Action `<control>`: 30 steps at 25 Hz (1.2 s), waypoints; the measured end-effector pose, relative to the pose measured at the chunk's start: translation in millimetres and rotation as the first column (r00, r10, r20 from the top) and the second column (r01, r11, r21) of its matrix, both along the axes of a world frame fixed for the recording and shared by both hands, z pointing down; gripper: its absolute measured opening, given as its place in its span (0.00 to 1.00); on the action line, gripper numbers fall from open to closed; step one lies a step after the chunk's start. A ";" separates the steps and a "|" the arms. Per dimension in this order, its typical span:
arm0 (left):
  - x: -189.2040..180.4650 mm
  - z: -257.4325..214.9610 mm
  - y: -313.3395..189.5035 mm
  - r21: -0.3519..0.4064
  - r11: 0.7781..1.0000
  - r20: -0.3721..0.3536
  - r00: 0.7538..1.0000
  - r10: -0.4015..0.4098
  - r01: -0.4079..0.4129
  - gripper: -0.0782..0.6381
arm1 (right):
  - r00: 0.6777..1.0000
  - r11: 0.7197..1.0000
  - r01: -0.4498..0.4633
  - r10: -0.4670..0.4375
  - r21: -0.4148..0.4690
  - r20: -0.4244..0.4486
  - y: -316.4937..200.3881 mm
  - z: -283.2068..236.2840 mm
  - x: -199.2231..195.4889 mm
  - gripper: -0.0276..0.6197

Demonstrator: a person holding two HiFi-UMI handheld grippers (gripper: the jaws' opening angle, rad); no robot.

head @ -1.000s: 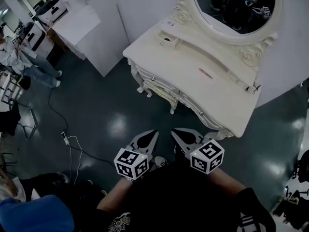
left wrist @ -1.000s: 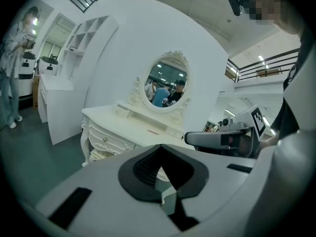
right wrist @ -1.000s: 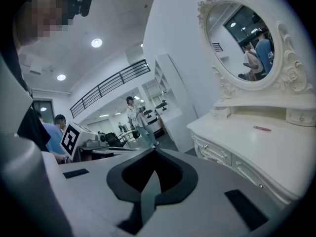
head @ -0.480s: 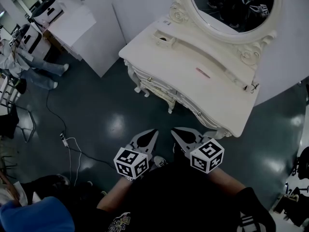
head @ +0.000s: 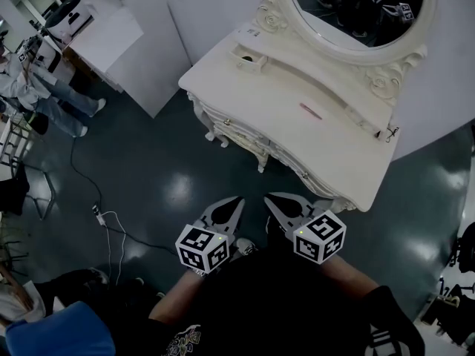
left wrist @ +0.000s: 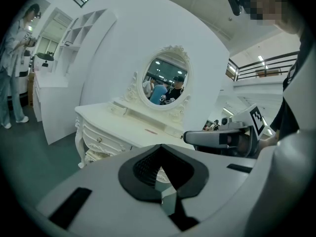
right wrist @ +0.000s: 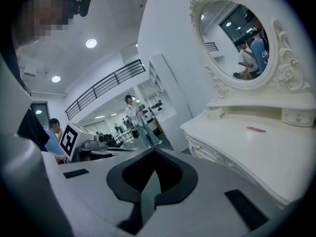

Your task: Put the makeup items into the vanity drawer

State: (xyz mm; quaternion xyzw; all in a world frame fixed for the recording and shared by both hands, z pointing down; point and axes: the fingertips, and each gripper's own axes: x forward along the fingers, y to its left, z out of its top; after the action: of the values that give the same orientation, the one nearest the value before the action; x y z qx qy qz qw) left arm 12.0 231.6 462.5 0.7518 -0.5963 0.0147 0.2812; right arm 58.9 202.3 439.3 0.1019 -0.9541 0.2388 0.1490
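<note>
A white vanity (head: 338, 150) with an oval mirror (head: 356, 6) stands ahead of me on the dark floor, its front drawers (head: 236, 122) all shut. On its top lies a slim pink makeup item (head: 310, 110), which also shows as the pink item (left wrist: 150, 130) and the pink item (right wrist: 256, 129) in the two gripper views. A small dark item (head: 391, 133) sits at the top's right end. My left gripper (head: 236, 202) and right gripper (head: 270, 199) hang side by side close to my body, short of the vanity. Both are shut and hold nothing.
A white partition and counter (head: 126, 43) stand at the back left. A person (head: 30, 87) stands at the far left near a chair (head: 22, 176). A white cable (head: 111, 221) lies on the floor to my left. Dark gear (head: 456, 302) sits at the right edge.
The vanity has slid slightly left and up in the head view as the camera shifted. Both grippers hold the same place, still shut.
</note>
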 end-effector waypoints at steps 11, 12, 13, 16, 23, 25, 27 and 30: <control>10.8 -0.4 -24.2 0.001 1.000 0.004 1.000 0.021 -0.021 0.11 | 1.000 1.000 -0.011 0.011 -0.007 -0.009 -25.5 1.2 10.7 0.09; 12.6 -0.4 -27.1 0.000 1.000 0.004 1.000 0.025 -0.025 0.11 | 1.000 1.000 -0.013 0.013 -0.008 -0.011 -28.3 1.1 12.3 0.09; 14.1 -0.2 -30.3 -0.001 1.000 0.003 1.000 0.028 -0.028 0.11 | 1.000 1.000 -0.016 0.016 -0.009 -0.013 -31.3 1.2 13.7 0.09; 16.6 1.3 -40.8 -0.004 0.999 -0.001 0.999 0.034 -0.034 0.11 | 1.000 1.000 -0.023 0.023 -0.012 -0.016 -41.3 2.5 16.6 0.09; 20.7 5.5 -69.7 -0.007 0.999 -0.012 0.999 0.050 -0.051 0.11 | 0.998 0.999 -0.051 0.051 -0.013 -0.024 -72.4 5.3 22.0 0.09; 21.3 5.7 -78.6 -0.006 0.999 -0.016 0.998 0.054 -0.054 0.11 | 0.998 0.998 -0.060 0.060 -0.014 -0.026 -82.1 5.4 23.4 0.09; 20.8 5.3 -88.6 -0.005 0.998 -0.018 0.998 0.056 -0.056 0.11 | 0.997 0.998 -0.068 0.068 -0.015 -0.027 -92.4 4.6 24.1 0.09; 19.1 5.7 -106.3 -0.003 0.998 -0.022 0.998 0.058 -0.058 0.11 | 0.997 0.997 -0.078 0.077 -0.012 -0.028 -109.8 3.9 24.8 0.09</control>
State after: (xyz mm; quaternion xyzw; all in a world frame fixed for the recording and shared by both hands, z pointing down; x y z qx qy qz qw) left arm 31.1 125.3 468.2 0.7683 -0.5711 0.0158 0.2885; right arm 83.7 92.5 443.2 0.1411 -0.9458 0.2491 0.1534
